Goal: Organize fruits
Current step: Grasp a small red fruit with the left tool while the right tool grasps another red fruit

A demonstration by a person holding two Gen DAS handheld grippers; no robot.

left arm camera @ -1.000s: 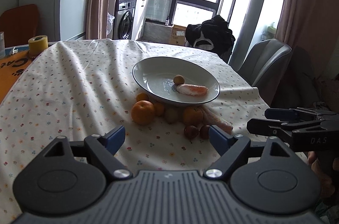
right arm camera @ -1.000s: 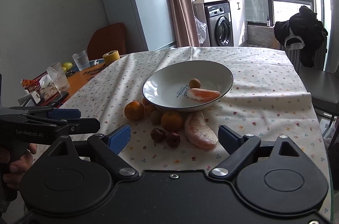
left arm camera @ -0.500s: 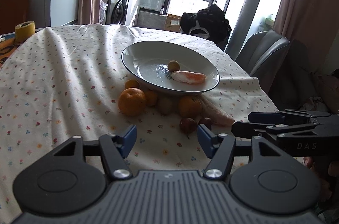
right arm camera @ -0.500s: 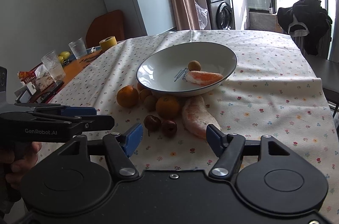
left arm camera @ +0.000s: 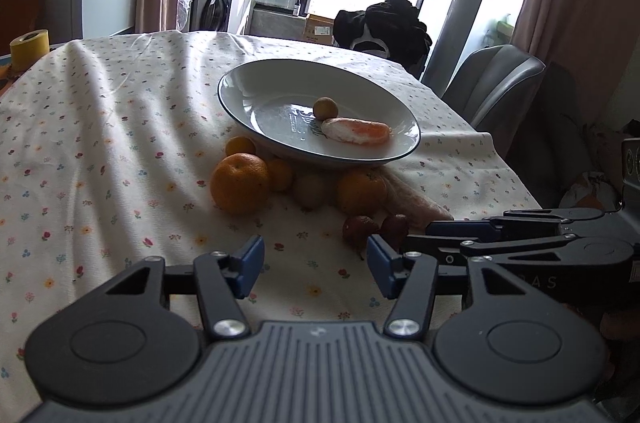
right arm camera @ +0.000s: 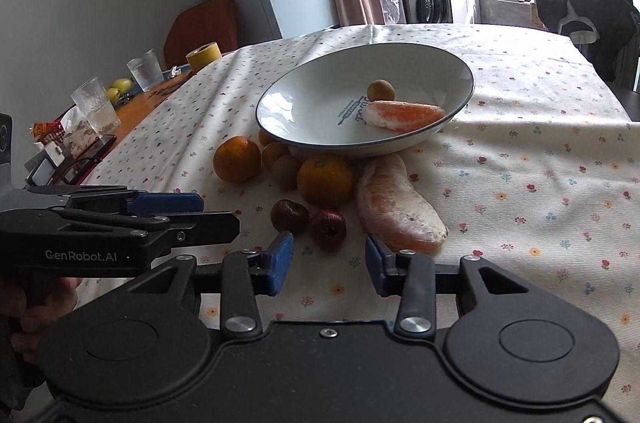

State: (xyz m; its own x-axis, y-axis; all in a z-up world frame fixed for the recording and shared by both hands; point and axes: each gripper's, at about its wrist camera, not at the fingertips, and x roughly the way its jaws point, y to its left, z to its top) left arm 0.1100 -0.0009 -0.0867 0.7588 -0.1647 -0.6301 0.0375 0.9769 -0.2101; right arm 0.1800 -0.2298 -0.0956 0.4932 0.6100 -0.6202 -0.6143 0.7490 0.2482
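Observation:
A white bowl (left arm camera: pixel 248 103) (right arm camera: pixel 304 103) on the flowered cloth holds a small brown round fruit (left arm camera: pixel 325 108) (right arm camera: pixel 381 90) and a peeled orange-pink segment (left arm camera: pixel 356 131) (right arm camera: pixel 404 115). In front of it lie oranges (left arm camera: pixel 239 183) (right arm camera: pixel 324 181), a kiwi (left arm camera: pixel 310 191), two dark red fruits (left arm camera: pixel 360 229) (right arm camera: pixel 328 228) and a second, larger segment (right arm camera: pixel 396 211). My left gripper (left arm camera: pixel 315 263) is open and holds nothing, short of the red fruits. The right gripper (right arm camera: pixel 329 261) is open too, its gap just before the nearer red fruit. Each gripper shows side-on in the other's view.
A yellow tape roll (left arm camera: pixel 29 49) (right arm camera: pixel 204 55) and drinking glasses (right arm camera: pixel 96 107) stand on the bare wood at the table's left. A grey chair (left arm camera: pixel 496 83) and a chair draped in black clothing (left arm camera: pixel 384 31) stand past the right and far edges.
Both grippers have come forward and lower toward the fruit pile. The gap between each pair of fingers has narrowed, though both stay open. No fruit has moved.

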